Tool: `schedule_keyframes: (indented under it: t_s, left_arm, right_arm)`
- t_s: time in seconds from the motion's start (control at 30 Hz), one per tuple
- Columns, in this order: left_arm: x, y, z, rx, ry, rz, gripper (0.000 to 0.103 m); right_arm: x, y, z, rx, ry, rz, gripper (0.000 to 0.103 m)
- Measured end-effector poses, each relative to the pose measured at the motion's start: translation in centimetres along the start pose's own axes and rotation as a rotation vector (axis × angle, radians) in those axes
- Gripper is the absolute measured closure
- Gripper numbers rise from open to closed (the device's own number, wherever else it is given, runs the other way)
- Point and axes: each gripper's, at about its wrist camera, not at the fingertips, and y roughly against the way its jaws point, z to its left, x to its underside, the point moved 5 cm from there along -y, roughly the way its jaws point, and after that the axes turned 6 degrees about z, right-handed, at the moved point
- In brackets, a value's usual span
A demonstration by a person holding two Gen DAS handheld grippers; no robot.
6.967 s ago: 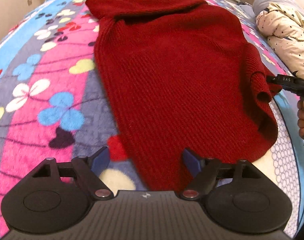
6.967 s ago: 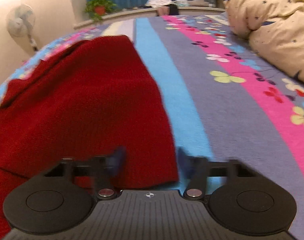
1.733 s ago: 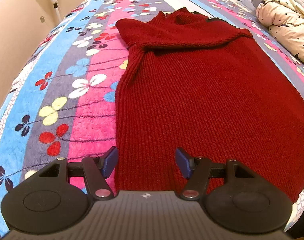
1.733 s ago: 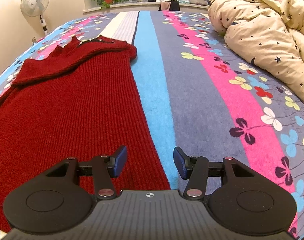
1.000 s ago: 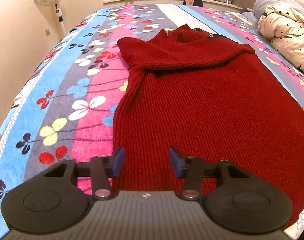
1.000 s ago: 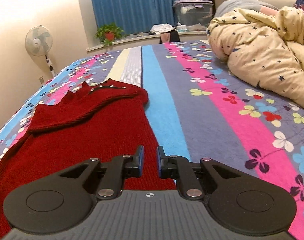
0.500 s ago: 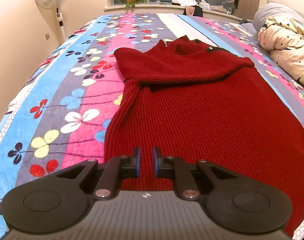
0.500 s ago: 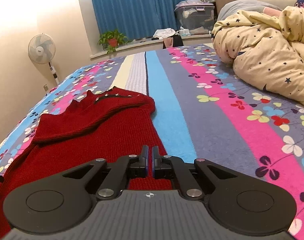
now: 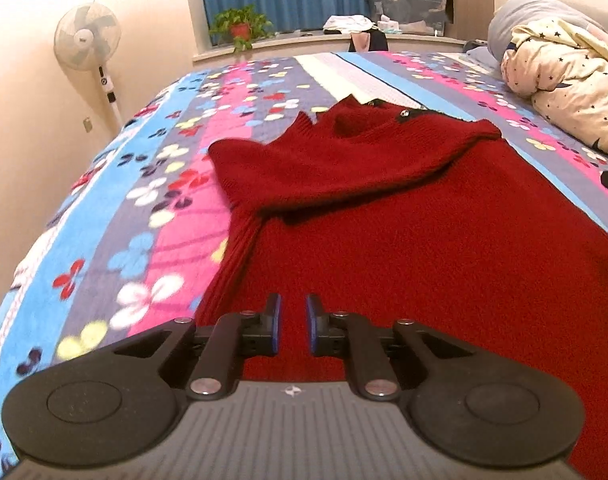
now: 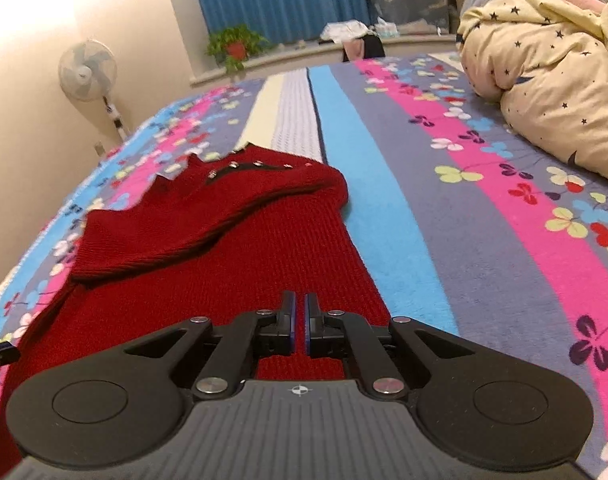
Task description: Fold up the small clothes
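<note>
One red sweater (image 9: 403,248), two claws (image 9: 292,330) (image 10: 300,326)

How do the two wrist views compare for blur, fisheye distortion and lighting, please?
Left wrist view: warm indoor light, bed edges bowed by the fisheye, flowers near the frame's left edge smeared, red sweater fairly sharp. Right wrist view: same bowing, a bright wash on the wall, sweater knit crisp.
</note>
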Motion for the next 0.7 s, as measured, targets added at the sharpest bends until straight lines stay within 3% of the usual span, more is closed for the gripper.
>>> schedule_keyframes:
  t_s: [0.07, 0.13, 0.23, 0.3, 0.37, 0.63, 0.67, 0.7]
  left_arm:
    - [-2.2, -1.1, -1.9, 0.004, -0.007, -0.009, 0.087]
    - [-4.5, -2.1, -4.1, 0.008, -0.026, -0.020, 0.080]
    - [-8.3, -4.0, -8.4, 0.009, -0.073, -0.043, 0.052]
    - [-10.5, -5.7, -11.0, 0.005, -0.104, -0.046, 0.027]
    - [-12.7, -7.9, -13.7, -0.015, -0.135, -0.047, 0.020]
    - [-17.8, -17.4, -20.0, -0.101, -0.324, 0.053, 0.021]
    - [-17.9, -17.9, -20.0, -0.090, -0.342, 0.061, 0.029]
    - [-18.2, -18.4, -20.0, -0.063, -0.364, 0.065, 0.055]
  right_arm:
    - [-0.6, -0.9, 0.0, 0.019, -0.017, 0.014, 0.099]
    - [-1.2, -1.7, -0.2, 0.023, -0.043, 0.021, 0.099]
    - [-2.3, -2.6, -0.9, 0.027, -0.086, 0.019, 0.098]
    - [-3.0, -3.1, -1.8, 0.042, -0.114, 0.015, 0.098]
    - [-3.6, -3.6, -2.8, 0.048, -0.155, 0.018, 0.097]
    - [-4.5, -4.9, -5.8, 0.075, -0.224, 0.030, 0.097]
    - [-4.6, -5.0, -6.0, 0.072, -0.232, 0.032, 0.097]
    - [-4.7, -5.1, -6.2, 0.069, -0.239, 0.032, 0.097]
